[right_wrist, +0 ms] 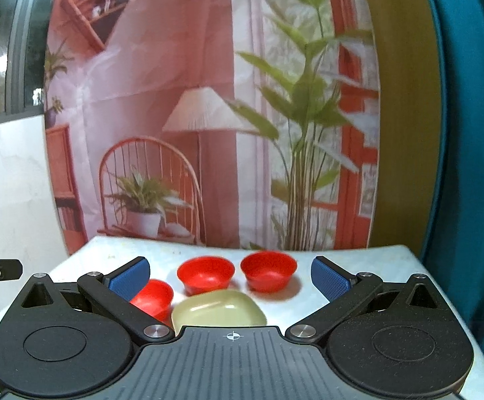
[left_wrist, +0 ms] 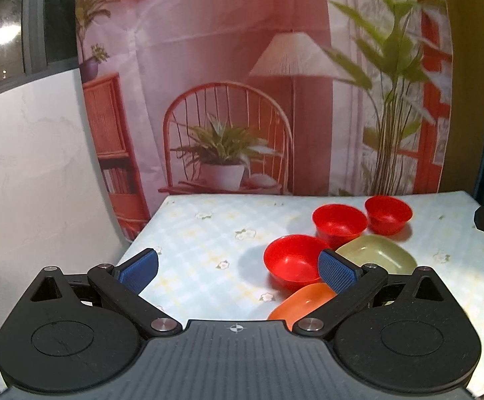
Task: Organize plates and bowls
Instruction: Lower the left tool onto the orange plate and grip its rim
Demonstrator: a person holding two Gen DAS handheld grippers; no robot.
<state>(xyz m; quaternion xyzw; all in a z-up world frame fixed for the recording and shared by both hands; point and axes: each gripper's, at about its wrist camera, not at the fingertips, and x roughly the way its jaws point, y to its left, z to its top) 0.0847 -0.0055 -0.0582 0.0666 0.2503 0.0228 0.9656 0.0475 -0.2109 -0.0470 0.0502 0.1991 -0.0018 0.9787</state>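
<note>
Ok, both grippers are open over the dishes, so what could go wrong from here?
1. The near red plastic bowl sits close against the pale green squarish dish and the orange dish; closing the left gripper on it may shove those neighbours.
2. The two far red bowls stand almost rim to rim, so the right gripper could knock one while taking the other.
3. Smooth, sloped bowl walls may slip from the blue pads.

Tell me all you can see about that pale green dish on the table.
The pale green dish is a shallow, rounded-square plate, glossy like plastic, empty and upright on the flowered tablecloth. It lies just in front of two red bowls, with a third red bowl at its left; whether they touch is unclear. An orange dish lies nearer. No tongs hold it.
</note>
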